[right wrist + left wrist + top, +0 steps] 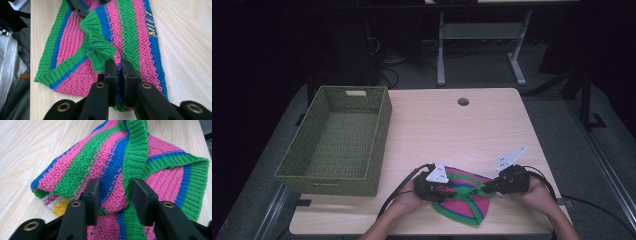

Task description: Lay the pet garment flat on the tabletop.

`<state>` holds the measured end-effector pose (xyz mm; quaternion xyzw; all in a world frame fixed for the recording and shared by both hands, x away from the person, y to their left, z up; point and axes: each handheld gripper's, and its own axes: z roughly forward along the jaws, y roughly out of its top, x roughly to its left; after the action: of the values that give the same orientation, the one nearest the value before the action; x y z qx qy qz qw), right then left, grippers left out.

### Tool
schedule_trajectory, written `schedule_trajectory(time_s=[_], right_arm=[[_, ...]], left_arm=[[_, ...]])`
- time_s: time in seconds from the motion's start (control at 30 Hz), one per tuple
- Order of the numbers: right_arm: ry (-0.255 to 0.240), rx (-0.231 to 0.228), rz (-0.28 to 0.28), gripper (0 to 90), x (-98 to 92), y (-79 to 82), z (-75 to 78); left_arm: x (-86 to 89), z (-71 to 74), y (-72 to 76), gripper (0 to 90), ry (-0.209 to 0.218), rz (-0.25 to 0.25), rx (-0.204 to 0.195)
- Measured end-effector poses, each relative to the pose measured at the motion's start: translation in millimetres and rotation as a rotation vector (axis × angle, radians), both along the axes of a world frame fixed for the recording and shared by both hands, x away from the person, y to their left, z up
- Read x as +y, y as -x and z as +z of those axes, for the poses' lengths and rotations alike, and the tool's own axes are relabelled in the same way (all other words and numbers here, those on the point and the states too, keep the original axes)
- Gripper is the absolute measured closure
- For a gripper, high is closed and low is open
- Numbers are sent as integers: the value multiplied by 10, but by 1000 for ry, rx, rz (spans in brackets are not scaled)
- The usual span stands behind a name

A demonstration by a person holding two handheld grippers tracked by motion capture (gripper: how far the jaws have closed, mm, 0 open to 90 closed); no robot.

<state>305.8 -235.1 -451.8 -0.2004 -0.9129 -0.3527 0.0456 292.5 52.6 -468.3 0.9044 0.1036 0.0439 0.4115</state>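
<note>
knitted striped cloth (467, 197) at the table's (452, 130) near edge, right gripper (119, 67) jaws clenched on it, left gripper (113, 192) jaws astride a fold, unpinched

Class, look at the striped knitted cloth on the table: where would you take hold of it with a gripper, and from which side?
Grip the raised green ribbed edge of the knitted cloth, coming in level from the side. It stands up off the table in a fold, so jaws can close across it; the flat parts offer no edge.

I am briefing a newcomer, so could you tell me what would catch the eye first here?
The striped knitted cloth in pink, green and blue lies at the table's near edge. The left gripper has it between its jaws, and the right gripper is clamped on it. A green woven basket stands at the left.
</note>
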Motion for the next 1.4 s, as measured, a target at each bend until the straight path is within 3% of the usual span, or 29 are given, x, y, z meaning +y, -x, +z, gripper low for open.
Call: schedule_trajectory(time_s=[0.23, 0.27, 0.57, 1.1, 1.4], right_arm=[[-5, -8, -2, 839, -8, 7, -5], [-8, -3, -5, 839, -7, 12, -2], [-10, -15, -13, 838, -13, 14, -4], [-28, -28, -17, 844, -17, 32, 29], [-29, -62, 0, 852, 31, 23, 131]], left_arm=[[4, -19, 7, 687, 16, -9, -4], [-1, -21, 12, 733, 14, -9, -1], [3, -3, 7, 821, 20, -10, -3], [34, 73, -9, 852, 34, -2, 5], [126, 173, -11, 857, 42, 10, 11]])
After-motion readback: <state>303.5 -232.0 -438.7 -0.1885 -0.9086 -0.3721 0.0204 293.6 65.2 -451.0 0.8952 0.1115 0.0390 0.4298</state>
